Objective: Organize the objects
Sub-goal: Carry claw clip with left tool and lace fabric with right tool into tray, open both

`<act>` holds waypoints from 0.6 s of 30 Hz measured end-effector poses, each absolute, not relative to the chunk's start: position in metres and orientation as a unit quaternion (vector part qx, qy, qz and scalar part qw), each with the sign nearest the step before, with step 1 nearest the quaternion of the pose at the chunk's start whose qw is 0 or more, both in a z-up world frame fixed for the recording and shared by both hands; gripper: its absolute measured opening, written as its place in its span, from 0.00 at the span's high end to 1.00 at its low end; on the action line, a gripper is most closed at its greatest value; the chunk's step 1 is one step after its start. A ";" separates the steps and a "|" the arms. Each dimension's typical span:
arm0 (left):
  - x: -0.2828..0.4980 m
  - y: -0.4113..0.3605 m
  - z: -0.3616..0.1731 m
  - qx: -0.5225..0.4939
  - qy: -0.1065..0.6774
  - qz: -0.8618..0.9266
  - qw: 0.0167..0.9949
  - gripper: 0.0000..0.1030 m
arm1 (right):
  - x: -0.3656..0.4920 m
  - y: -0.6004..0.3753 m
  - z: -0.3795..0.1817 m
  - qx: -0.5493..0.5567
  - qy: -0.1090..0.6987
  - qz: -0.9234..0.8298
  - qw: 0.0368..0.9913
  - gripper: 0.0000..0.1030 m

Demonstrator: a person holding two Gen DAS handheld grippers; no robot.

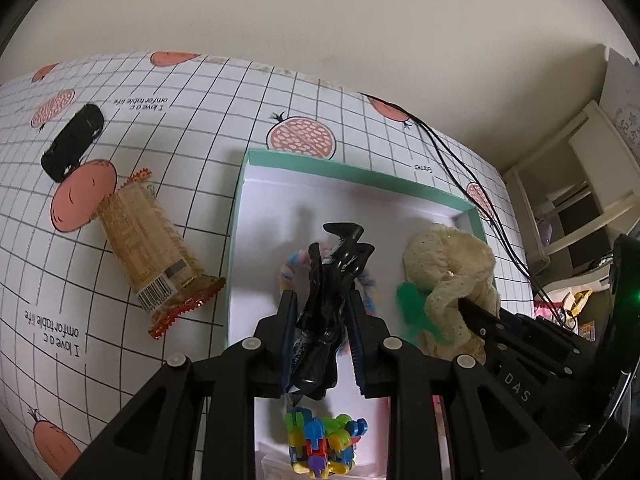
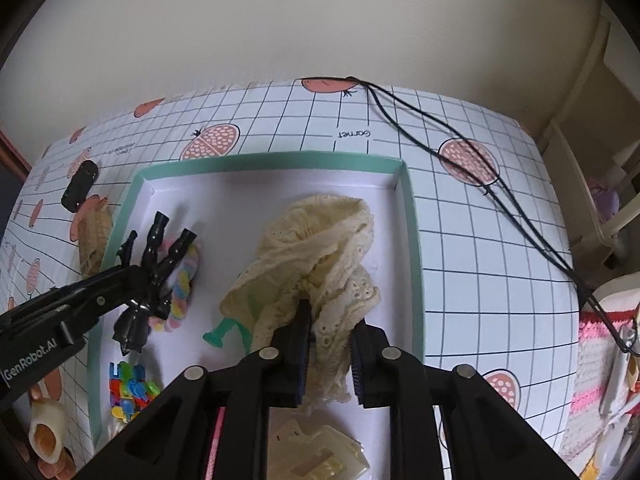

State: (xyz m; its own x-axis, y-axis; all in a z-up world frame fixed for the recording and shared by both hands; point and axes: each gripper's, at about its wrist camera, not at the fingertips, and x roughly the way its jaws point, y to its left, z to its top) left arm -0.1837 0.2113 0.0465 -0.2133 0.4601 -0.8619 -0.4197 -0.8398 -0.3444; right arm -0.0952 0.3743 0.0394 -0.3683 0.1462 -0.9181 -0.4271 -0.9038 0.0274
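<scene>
A teal-rimmed white box (image 1: 320,166) (image 2: 412,240) lies on the grid-print tablecloth. My left gripper (image 1: 322,312) (image 2: 138,280) is shut on a glossy black plastic toy (image 1: 336,264) (image 2: 156,256), held over the box's left side with its legs pointing away. My right gripper (image 2: 332,320) is shut on a cream lace cloth (image 2: 320,240) (image 1: 448,264) bunched in the box's right half. The cloth partly covers a green toy figure (image 2: 224,332) (image 1: 412,312). A pastel ring (image 2: 184,284) (image 1: 290,272) lies under the black toy.
A colourful block cluster (image 1: 320,444) (image 2: 128,392) and a cream clip (image 2: 320,452) sit in the box's near end. A snack packet (image 1: 148,240) and a black oval object (image 1: 72,140) lie on the table to the left. Black cables (image 2: 480,184) cross the right side.
</scene>
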 end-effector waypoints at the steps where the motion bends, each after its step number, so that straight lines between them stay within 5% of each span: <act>1: -0.183 0.211 0.049 -0.558 -0.014 0.780 0.283 0.75 | -0.095 0.375 0.041 -0.535 0.130 0.817 0.175 0.76; 10: -0.183 0.202 0.083 -0.522 -0.012 0.802 0.291 0.72 | -0.092 0.374 0.072 -0.514 0.113 0.833 0.172 0.64; 18: -0.180 0.197 0.116 -0.480 -0.009 0.827 0.293 0.58 | -0.086 0.368 0.111 -0.474 0.104 0.858 0.169 0.63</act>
State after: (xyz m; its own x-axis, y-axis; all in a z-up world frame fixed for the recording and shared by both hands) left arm -0.1800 0.1966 0.1162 -0.3666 0.4942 -0.7883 -0.4761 -0.8276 -0.2974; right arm -0.0858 0.3676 0.1115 -0.4928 0.1911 -0.8489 -0.3877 -0.9216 0.0176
